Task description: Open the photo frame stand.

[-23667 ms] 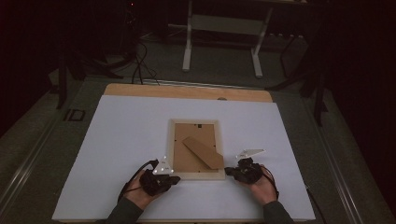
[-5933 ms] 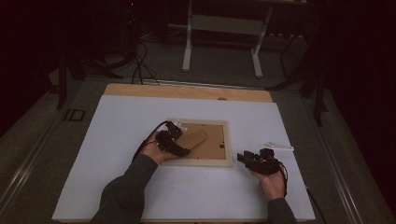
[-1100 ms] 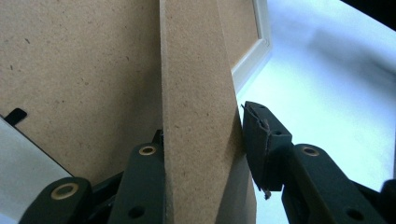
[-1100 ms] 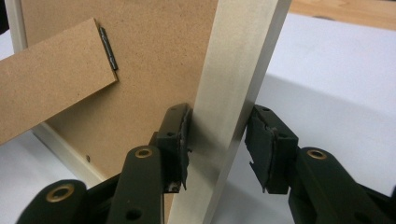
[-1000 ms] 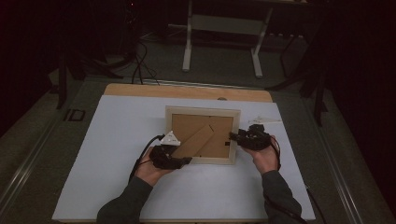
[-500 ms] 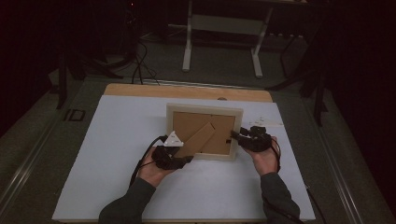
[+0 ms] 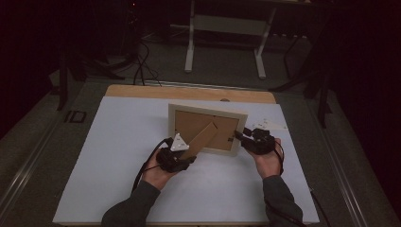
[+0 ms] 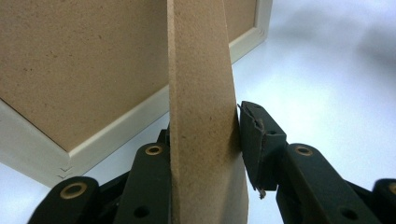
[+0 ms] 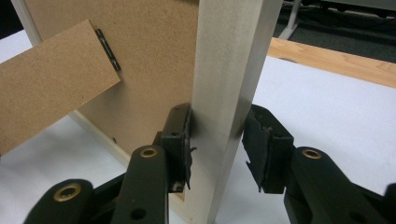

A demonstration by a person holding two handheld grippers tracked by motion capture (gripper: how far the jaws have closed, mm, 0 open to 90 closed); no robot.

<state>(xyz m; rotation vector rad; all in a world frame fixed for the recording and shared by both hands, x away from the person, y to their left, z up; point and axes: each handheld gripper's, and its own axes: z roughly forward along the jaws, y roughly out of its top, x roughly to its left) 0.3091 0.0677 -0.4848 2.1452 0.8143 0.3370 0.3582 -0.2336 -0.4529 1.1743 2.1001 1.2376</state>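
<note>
My left tongs (image 8: 205, 154) are clamped on the cardboard prop leg (image 8: 203, 116) of the picture frame (image 7: 208, 128): the strip runs straight up between the jaws, one pad (image 8: 254, 140) pressed flat to its edge and the other hidden behind it. These jaws have just been closing, with the leg between them. My right tongs (image 9: 217, 149) sit astride the frame's pale side rail (image 9: 229, 93); the left pad (image 9: 180, 135) touches the rail, while the other pad (image 9: 264, 149) stands just off it with a sliver of gap, so I read this grip as loose, not yet biting. These jaws too have just been closing around the rail.

From above, the frame is tipped up on its lower long edge near the middle of the white tabletop (image 7: 118, 156), back face toward me, long axis running across from left to right. The leg slants from its hinge (image 9: 107, 49) on the backboard (image 9: 149, 42) down toward my left hand (image 7: 158, 172), so the leg lies straight ahead of the left tongs and the frame's right end straight ahead of the right hand (image 7: 267, 161).

My judgement: the coming move turns on the angle between leg and backboard. The left tongs, nearer the leg's foot, must swing it out toward me while the right steadies the rail, or the frame will tip.
</note>
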